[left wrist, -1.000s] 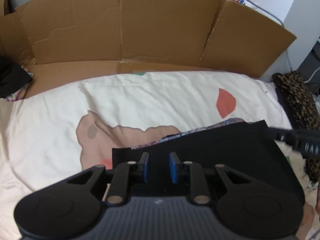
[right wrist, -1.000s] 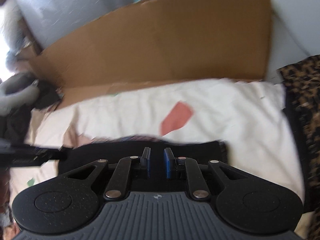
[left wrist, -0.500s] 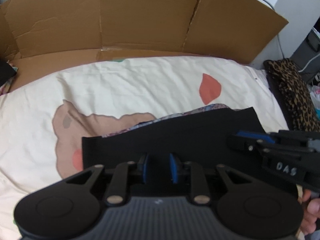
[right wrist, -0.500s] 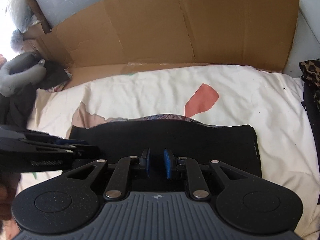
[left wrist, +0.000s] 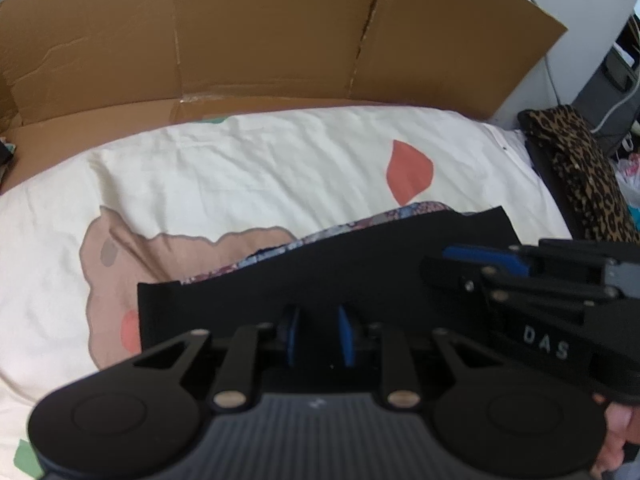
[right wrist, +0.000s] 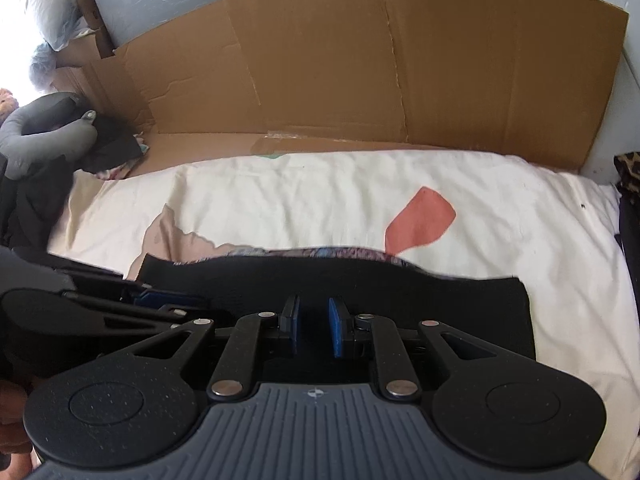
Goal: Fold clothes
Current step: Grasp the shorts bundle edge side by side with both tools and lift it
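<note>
A black garment [left wrist: 360, 264] with a patterned lining [left wrist: 340, 232] lies across the cream bedsheet [left wrist: 240, 168]. My left gripper [left wrist: 318, 320] is at its near edge, blue pads close together with black fabric between them. My right gripper [left wrist: 464, 260] reaches in from the right over the same cloth, held by a hand. In the right wrist view the right gripper [right wrist: 314, 312] is likewise closed on the near edge of the black garment [right wrist: 400, 292]. There the left gripper [right wrist: 160, 300] lies low at the left. The lining [right wrist: 320, 252] peeks out along the far edge.
A flattened cardboard sheet [left wrist: 280, 40] stands behind the bed. A leopard-print cloth [left wrist: 580, 168] lies at the right edge. At the far left are dark clothes [right wrist: 112, 148] and a grey padded thing [right wrist: 40, 140]. The sheet has a red patch [right wrist: 420, 216].
Both grippers have moved across the bed with the black garment and drawn nearer each other; the right gripper now fills the right side of the left wrist view.
</note>
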`<state>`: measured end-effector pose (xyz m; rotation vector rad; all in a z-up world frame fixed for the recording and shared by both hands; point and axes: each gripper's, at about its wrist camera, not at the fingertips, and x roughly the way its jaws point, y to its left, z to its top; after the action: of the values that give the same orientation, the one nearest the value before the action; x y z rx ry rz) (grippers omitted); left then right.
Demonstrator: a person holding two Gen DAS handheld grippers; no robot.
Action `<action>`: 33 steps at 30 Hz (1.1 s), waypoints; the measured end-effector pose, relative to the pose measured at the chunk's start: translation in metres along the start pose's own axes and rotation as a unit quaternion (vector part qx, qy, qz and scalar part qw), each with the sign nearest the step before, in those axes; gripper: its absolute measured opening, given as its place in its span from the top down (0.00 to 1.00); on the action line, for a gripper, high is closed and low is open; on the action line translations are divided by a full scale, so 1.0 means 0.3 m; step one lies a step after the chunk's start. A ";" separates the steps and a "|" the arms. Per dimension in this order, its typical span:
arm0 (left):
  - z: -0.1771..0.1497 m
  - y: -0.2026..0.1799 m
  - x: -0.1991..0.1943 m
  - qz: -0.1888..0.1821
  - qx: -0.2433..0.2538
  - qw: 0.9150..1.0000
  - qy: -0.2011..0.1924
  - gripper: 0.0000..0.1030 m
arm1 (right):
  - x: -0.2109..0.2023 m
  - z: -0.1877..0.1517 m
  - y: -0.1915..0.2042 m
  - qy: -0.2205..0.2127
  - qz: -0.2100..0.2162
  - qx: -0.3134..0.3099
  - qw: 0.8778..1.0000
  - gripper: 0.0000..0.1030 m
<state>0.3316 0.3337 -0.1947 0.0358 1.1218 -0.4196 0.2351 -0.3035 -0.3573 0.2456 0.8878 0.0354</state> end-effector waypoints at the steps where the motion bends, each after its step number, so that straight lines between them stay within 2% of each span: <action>1: -0.001 0.004 0.004 -0.002 -0.002 1.000 -0.001 0.77 | 0.009 0.003 -0.003 0.001 0.000 0.004 1.000 0.85; 4: 0.000 0.007 0.014 -0.003 0.001 1.000 -0.008 0.78 | 0.033 0.007 -0.002 0.002 0.000 0.010 1.000 0.85; 9: 0.009 0.038 0.018 -0.008 -0.008 1.000 -0.020 0.84 | 0.082 0.021 -0.005 0.007 -0.003 0.013 1.000 0.82; 12: 0.013 0.038 0.013 0.010 -0.006 1.000 -0.025 0.86 | 0.112 0.025 -0.024 0.011 0.003 0.027 1.000 0.82; 16: 0.024 0.036 0.024 0.016 0.004 1.000 -0.024 0.85 | 0.133 0.018 -0.011 0.009 -0.001 0.002 1.000 0.82; 22: 0.046 0.052 0.034 -0.010 -0.014 0.999 -0.031 0.87 | 0.146 0.004 -0.022 0.005 0.008 0.000 1.000 0.83; 25: 0.047 0.039 0.049 -0.011 0.000 0.999 -0.033 0.87 | 0.149 0.003 -0.033 0.007 0.015 0.007 1.000 0.83; 30: 0.037 0.038 0.095 -0.006 -0.004 1.000 -0.012 0.86 | 0.148 0.040 0.000 0.030 0.006 -0.034 0.999 0.83; 33: 0.040 0.020 0.103 0.007 0.007 1.000 -0.006 0.86 | 0.105 0.069 -0.023 0.031 0.020 -0.003 0.999 0.82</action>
<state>0.3552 0.3268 -0.2175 0.0541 1.1058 -0.4148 0.2704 -0.3102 -0.3704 0.2575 0.9438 0.0827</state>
